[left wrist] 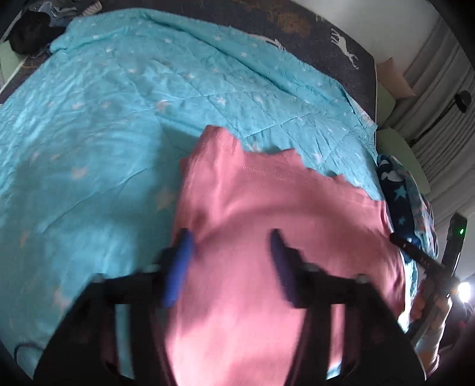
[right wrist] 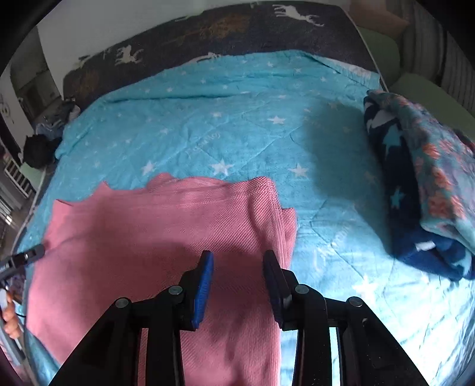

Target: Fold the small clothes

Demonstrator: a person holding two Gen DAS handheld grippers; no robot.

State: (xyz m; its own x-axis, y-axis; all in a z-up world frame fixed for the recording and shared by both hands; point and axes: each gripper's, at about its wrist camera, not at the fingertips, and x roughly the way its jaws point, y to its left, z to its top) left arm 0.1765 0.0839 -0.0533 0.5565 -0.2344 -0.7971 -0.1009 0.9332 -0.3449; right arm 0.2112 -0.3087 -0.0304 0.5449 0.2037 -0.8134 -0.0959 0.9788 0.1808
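Observation:
A pink knitted garment (left wrist: pixel 267 225) lies spread on a turquoise star-print quilt (left wrist: pixel 104 118). It also shows in the right wrist view (right wrist: pixel 142 237), with a folded part along its right edge. My left gripper (left wrist: pixel 230 237) is open above the garment's left part, its blue pads apart and holding nothing. My right gripper (right wrist: pixel 237 258) is open above the garment's right edge, also empty. The right gripper's body shows at the far right of the left wrist view (left wrist: pixel 427 261), and the left gripper's tip at the left edge of the right wrist view (right wrist: pixel 29 255).
A folded stack of dark blue star fleece and floral cloth (right wrist: pixel 421 184) lies on the quilt to the right of the garment. A dark deer-print blanket (right wrist: pixel 225 32) lies along the far edge. Dark clothes (left wrist: pixel 32 26) are piled at the far left corner.

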